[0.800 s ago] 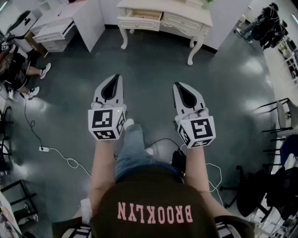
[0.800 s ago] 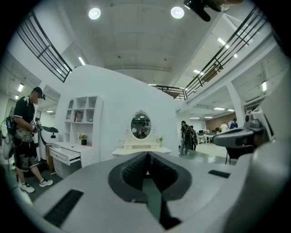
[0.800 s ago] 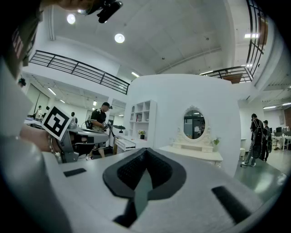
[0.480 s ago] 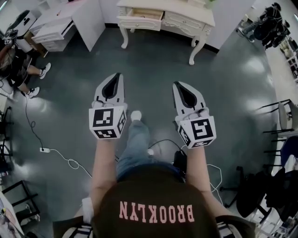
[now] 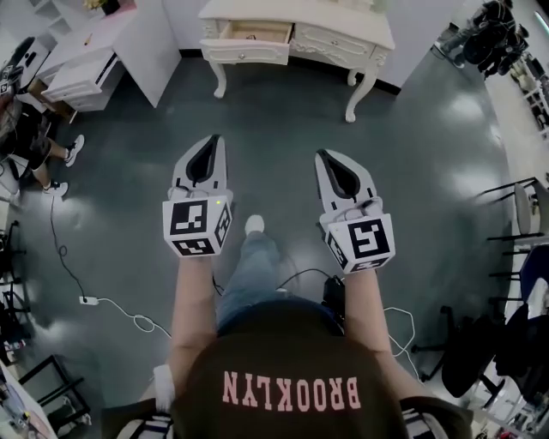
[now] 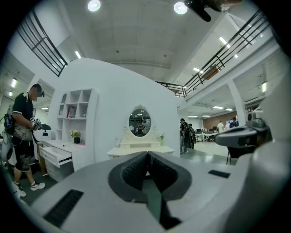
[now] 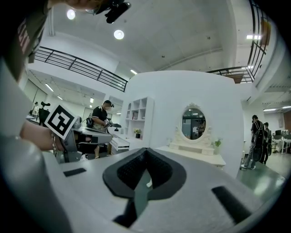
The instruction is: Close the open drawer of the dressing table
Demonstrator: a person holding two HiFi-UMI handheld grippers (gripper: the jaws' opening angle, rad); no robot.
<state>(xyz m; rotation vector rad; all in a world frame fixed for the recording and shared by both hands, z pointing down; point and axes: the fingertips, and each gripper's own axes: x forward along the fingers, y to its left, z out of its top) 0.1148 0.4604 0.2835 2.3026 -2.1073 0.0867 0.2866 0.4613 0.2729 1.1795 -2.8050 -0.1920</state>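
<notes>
Head view places the task at the approach step: the drawer stands pulled out at the dressing table's left front edge, well ahead of the left gripper and right gripper, both clenched and empty, so the next move calls for stepping closer and pushing the drawer's front.

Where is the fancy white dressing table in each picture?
Head view: dressing table at the top middle.
Left gripper view: dressing table in the middle.
Right gripper view: dressing table right of middle.
Shared landmark: white desk to its left.
</notes>
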